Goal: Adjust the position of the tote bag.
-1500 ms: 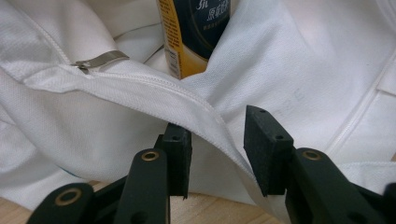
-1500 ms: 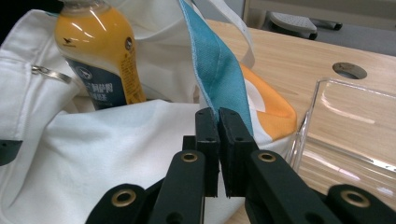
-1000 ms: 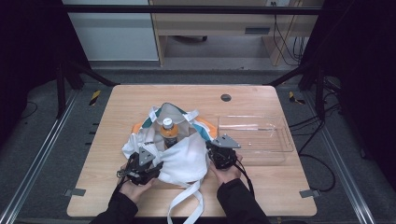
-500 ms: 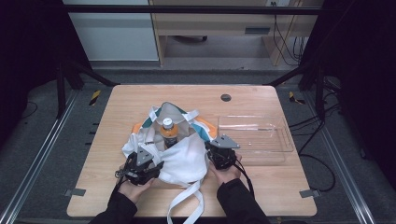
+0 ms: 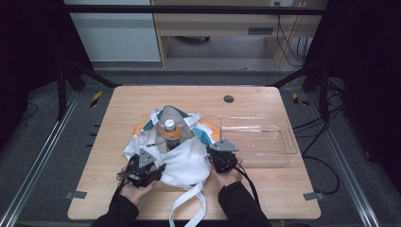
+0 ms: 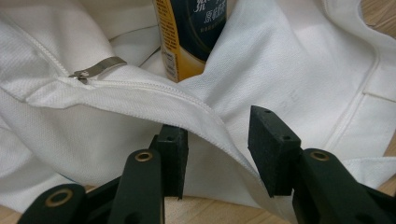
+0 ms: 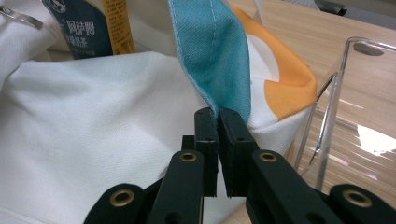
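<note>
Light wooden table [image 5: 118,113] with rounded corners and a dark round hole near its far edge. On it: white fabric bag with teal and orange panels [image 5: 187,158], between both grippers; clear rectangular plastic tray [image 5: 279,142], just beside the right one.

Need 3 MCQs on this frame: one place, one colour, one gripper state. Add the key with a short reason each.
1. The clear plastic tray lies where from the white fabric bag?
A right
B left
C on top

2. The orange drink bottle has a cap of which colour?
A red
B white
C black

3. The right gripper is:
A wide open
B shut on the bag's teal edge
C holding the bottle

Key: A, the tray sits right of the bag in the high view; B, the cap shows pale; B, the jaws pinch the teal fabric.
</note>
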A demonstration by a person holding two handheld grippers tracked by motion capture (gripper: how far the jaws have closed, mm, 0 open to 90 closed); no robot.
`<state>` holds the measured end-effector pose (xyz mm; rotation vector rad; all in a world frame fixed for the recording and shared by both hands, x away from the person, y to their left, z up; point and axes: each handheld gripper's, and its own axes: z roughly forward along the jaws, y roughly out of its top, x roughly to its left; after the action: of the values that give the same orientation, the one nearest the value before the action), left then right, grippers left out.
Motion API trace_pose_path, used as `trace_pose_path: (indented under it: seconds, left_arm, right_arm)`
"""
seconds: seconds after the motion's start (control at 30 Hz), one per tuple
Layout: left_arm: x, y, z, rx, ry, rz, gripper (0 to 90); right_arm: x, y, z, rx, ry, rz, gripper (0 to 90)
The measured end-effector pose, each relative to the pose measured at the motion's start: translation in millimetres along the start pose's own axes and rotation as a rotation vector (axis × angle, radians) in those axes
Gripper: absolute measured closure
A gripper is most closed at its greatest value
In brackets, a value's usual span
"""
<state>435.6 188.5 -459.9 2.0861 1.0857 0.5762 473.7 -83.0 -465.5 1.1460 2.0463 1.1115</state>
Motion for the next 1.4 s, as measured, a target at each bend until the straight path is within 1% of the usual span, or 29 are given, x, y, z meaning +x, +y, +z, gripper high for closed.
trace_pose_path:
  seconds: [0.07,0.17,0.23,0.33,0.37,0.5,0.6,0.67,0.73,0.83,0.93,1.0,1.07,1.1,1.13,1.3,1.4]
  left_arm:
    - [-0.1,0.0,0.0,0.0,0.0,0.001,57.6]
    - [-0.3,0.0,0.3,0.001,0.0,0.002,57.6]
    - [-0.3,-0.1,0.4,-0.001,-0.001,0.002,57.6]
    - [0.1,0.0,0.1,-0.002,0.0,0.0,57.4]
    - [0.0,0.1,-0.2,-0.005,-0.001,-0.002,57.2]
    - [0.9,1.1,-2.7,-0.018,-0.005,-0.009,55.8]
    - [2.2,2.4,-6.9,-0.045,-0.016,-0.022,54.5]
    - [3.2,3.6,-10.6,-0.056,-0.022,-0.024,53.7]
    - [3.9,4.9,-14.0,-0.078,-0.029,-0.032,53.1]
    - [3.8,6.7,-18.8,-0.107,-0.043,-0.036,50.4]
    - [3.6,9.1,-25.2,-0.127,-0.05,-0.027,48.9]
    - [3.1,11.5,-30.4,-0.15,-0.052,-0.032,48.4]
    - [3.6,14.1,-35.1,-0.168,-0.053,-0.027,48.0]
    - [3.6,15.4,-36.7,-0.182,-0.053,-0.033,47.8]
    - [4.4,16.6,-38.5,-0.188,-0.056,-0.03,47.6]
    - [7.5,21.9,-46.2,-0.228,-0.054,-0.034,45.9]
    - [9.3,24.9,-49.1,-0.245,-0.057,-0.034,44.6]
  right_arm:
    - [0.0,-1.4,1.7,0.005,0.001,-0.002,86.3]
    - [-0.6,-5.2,4.0,0.013,0.003,0.012,86.3]
    - [-0.5,-6.3,4.2,0.009,0.005,0.011,86.3]
    - [0.1,-5.2,3.4,0.009,0.01,0.013,86.0]
    - [0.1,-4.3,2.7,0.008,0.014,0.021,85.9]
    - [-0.3,-0.8,-2.3,-0.024,0.035,0.026,84.4]
    - [0.0,2.3,-7.3,-0.056,0.05,0.028,82.3]
    - [0.1,4.9,-11.0,-0.08,0.064,0.029,80.8]
    - [0.3,7.7,-14.8,-0.098,0.071,0.019,79.1]
    - [-0.9,9.8,-20.6,-0.124,0.083,0.025,76.5]
    - [-3.7,11.7,-25.8,-0.141,0.094,0.025,73.6]
    - [-6.0,13.3,-29.4,-0.153,0.102,0.034,70.9]
    - [-8.1,14.4,-33.0,-0.159,0.108,0.029,68.8]
    - [-9.4,14.9,-35.6,-0.164,0.11,0.029,67.4]
    - [-11.0,15.0,-37.6,-0.166,0.113,0.024,66.5]
    - [-21.5,11.3,-48.7,-0.179,0.124,0.028,60.7]
    - [-27.6,8.8,-56.1,-0.187,0.136,0.026,55.7]
